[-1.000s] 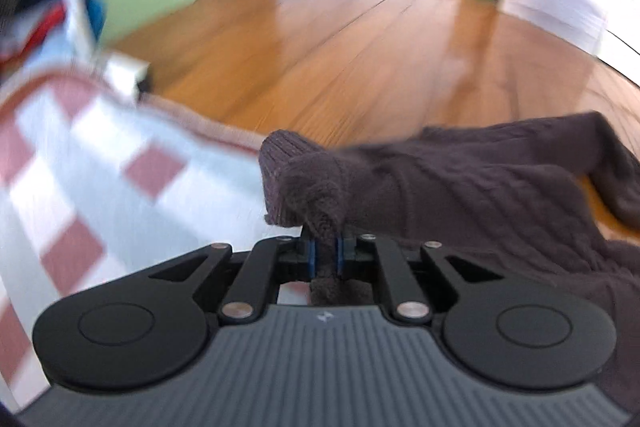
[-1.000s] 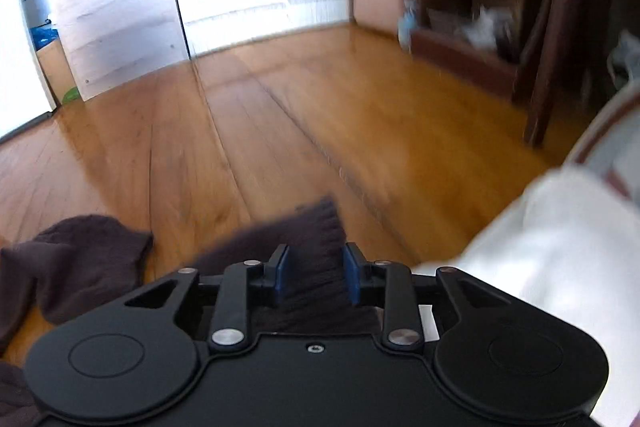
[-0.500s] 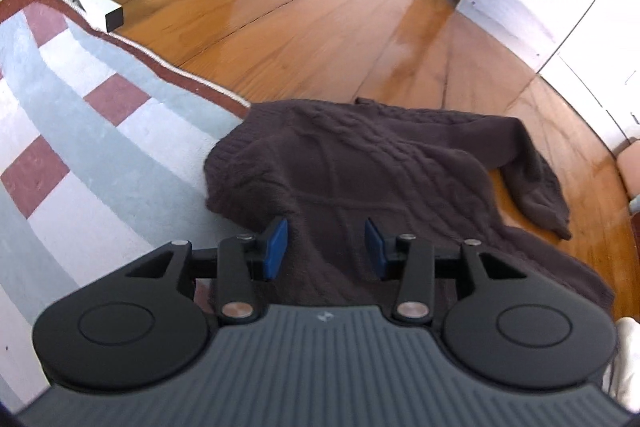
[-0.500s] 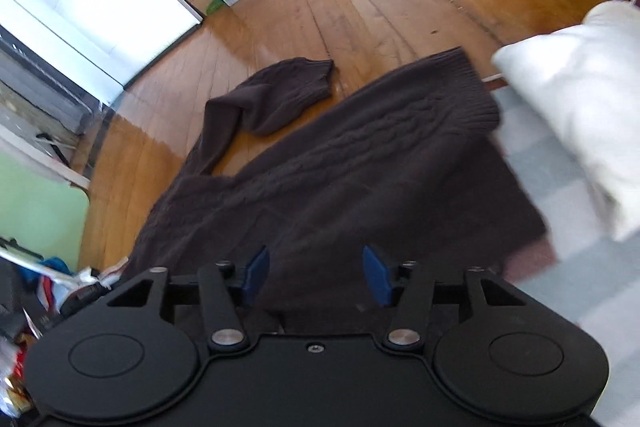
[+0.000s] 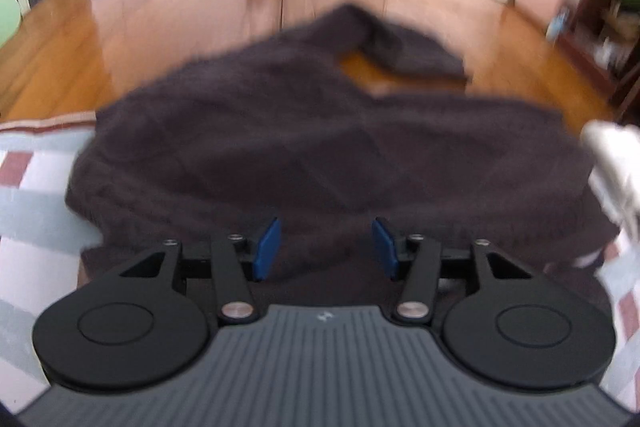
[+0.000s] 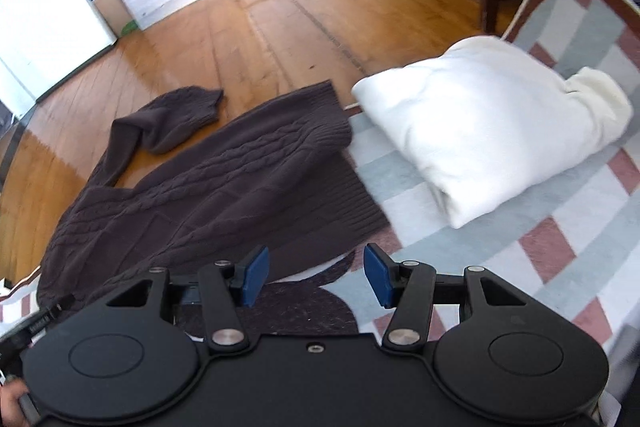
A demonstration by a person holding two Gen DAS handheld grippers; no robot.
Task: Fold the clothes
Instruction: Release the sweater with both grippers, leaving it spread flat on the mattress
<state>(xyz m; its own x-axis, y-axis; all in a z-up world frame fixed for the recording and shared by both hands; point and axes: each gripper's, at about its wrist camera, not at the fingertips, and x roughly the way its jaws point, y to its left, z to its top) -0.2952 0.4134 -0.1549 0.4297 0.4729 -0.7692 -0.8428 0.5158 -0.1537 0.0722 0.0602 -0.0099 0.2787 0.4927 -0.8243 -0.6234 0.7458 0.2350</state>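
Nearest, the left gripper [image 5: 326,249] hangs over the dark brown sweater [image 5: 304,131], its jaws opening with nothing clamped between the blue pads. Likewise the right gripper [image 6: 316,277] stands parted and empty above the sweater's [image 6: 208,195] near edge. Beyond, that garment lies spread half on the checked rug [image 6: 540,227], half on the wooden floor [image 6: 280,27], one sleeve stretched outward. A folded white garment [image 6: 492,123] rests just beside its hem.

Left tongs [image 5: 324,247]: black linkages, blue pads, silver screws, ribbed grey housing. Right tongs [image 6: 316,277]: black housing.
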